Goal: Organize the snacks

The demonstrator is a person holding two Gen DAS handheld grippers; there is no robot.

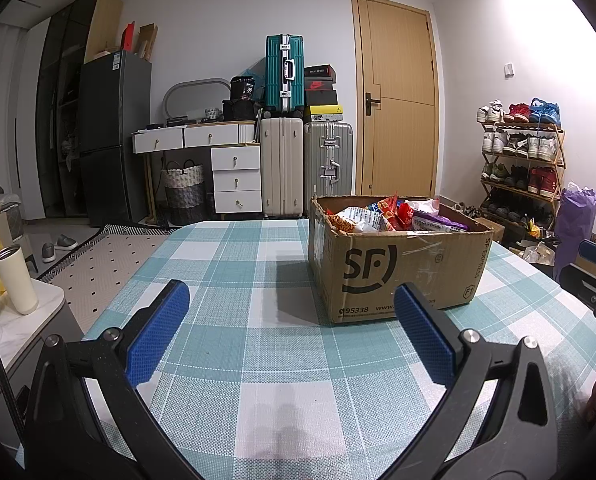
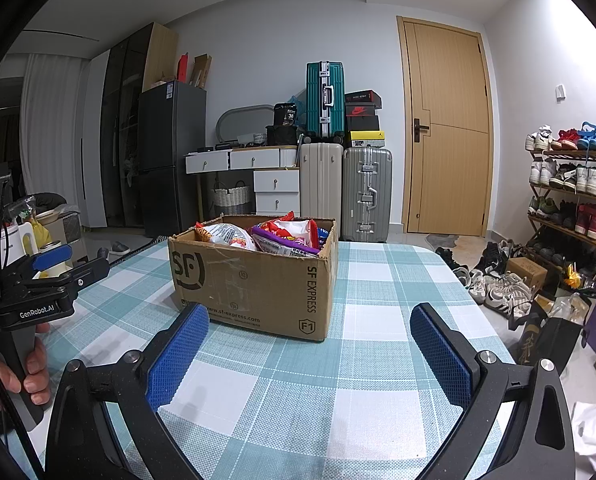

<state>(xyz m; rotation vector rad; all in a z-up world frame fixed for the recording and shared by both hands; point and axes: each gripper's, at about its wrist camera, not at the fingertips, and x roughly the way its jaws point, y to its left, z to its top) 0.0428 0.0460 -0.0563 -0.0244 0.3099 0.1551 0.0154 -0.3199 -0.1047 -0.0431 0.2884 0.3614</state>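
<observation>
A brown cardboard box (image 1: pixel 398 272) marked SF stands on the table with the teal and white checked cloth (image 1: pixel 238 280). It holds several snack packets (image 1: pixel 386 216) in red, white and purple. My left gripper (image 1: pixel 290 292) is open and empty, above the cloth, just short of the box's near left corner. In the right wrist view the box (image 2: pixel 254 280) stands ahead and to the left, with snack packets (image 2: pixel 274 236) showing over its rim. My right gripper (image 2: pixel 310 316) is open and empty, near the box's front right corner. The left gripper (image 2: pixel 58 272) shows at the left edge, held by a hand.
A side counter with a cream tumbler (image 1: pixel 16 276) stands left of the table. A shoe rack (image 2: pixel 570 192), loose shoes (image 2: pixel 494 280) and bags (image 2: pixel 546 336) lie on the floor to the right. Suitcases (image 1: pixel 302 160), drawers and a fridge (image 1: pixel 110 136) line the far wall.
</observation>
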